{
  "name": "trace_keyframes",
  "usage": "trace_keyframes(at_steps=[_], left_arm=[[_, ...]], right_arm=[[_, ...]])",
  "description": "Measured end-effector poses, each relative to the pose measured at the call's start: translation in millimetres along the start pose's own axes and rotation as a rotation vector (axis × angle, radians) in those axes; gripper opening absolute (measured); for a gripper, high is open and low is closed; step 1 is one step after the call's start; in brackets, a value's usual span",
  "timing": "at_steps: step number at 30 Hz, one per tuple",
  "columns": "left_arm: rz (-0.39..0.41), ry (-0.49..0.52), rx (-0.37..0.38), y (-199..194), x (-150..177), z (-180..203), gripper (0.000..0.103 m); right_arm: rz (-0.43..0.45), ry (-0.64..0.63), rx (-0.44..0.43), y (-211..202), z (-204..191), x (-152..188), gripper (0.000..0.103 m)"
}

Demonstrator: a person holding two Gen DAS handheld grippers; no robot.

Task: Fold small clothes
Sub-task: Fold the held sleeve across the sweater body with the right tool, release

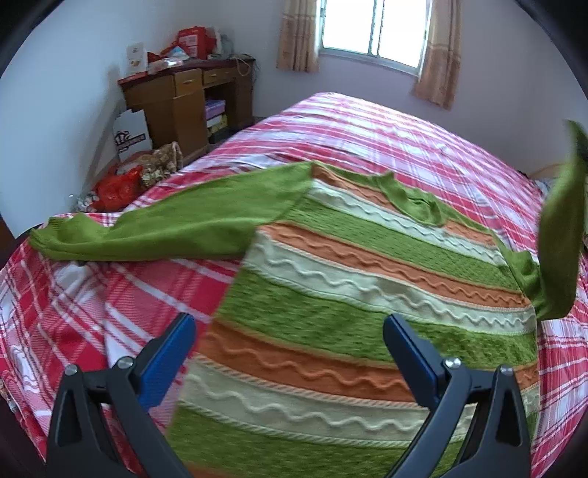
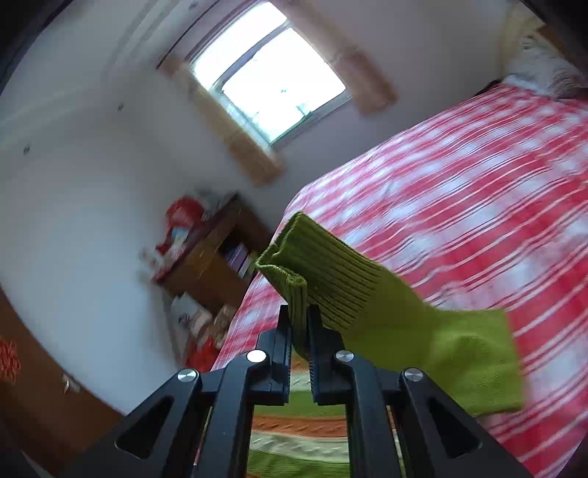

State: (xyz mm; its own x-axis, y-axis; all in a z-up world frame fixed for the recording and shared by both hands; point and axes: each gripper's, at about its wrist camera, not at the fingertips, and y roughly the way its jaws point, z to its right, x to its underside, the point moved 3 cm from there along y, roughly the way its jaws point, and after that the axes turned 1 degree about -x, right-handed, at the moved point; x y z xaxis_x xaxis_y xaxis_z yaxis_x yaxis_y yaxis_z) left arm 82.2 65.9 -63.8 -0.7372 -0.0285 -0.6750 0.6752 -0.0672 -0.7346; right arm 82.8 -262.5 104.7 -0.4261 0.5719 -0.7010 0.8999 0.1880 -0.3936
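Note:
A small knitted sweater (image 1: pixel 349 294) with green, orange and cream stripes lies flat on the bed. Its left green sleeve (image 1: pixel 165 228) stretches out to the left. My left gripper (image 1: pixel 288 331) is open and empty, hovering over the sweater's lower left edge. My right gripper (image 2: pixel 299 312) is shut on the ribbed cuff of the right green sleeve (image 2: pixel 330 279) and holds it up in the air. That lifted sleeve (image 1: pixel 562 235) shows at the right edge of the left wrist view. The sweater body (image 2: pixel 294 430) shows below the right gripper.
The bed (image 1: pixel 422 136) has a red, pink and white plaid cover. A wooden desk (image 1: pixel 183 99) with clutter stands by the far wall. Bags (image 1: pixel 121 187) lie on the floor beside the bed. A curtained window (image 1: pixel 371 25) is behind. A pillow (image 2: pixel 544 70) lies at the bed's head.

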Motion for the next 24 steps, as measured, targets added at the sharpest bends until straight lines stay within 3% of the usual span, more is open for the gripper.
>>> trace_keyframes(at_steps=[5,11,24], left_arm=[[0.031,-0.016,-0.028,-2,-5,-28,0.103],[0.044,-0.04,-0.061,8,-8,-57,0.103],[0.002,-0.075,-0.064,33,-5,-79,0.103]], right_arm=[[-0.128,-0.003,-0.043,93,-39,60,0.007],[-0.228,-0.055,-0.039,163,-63,117,0.006],[-0.344,-0.106,-0.061,232,-70,188,0.006]])
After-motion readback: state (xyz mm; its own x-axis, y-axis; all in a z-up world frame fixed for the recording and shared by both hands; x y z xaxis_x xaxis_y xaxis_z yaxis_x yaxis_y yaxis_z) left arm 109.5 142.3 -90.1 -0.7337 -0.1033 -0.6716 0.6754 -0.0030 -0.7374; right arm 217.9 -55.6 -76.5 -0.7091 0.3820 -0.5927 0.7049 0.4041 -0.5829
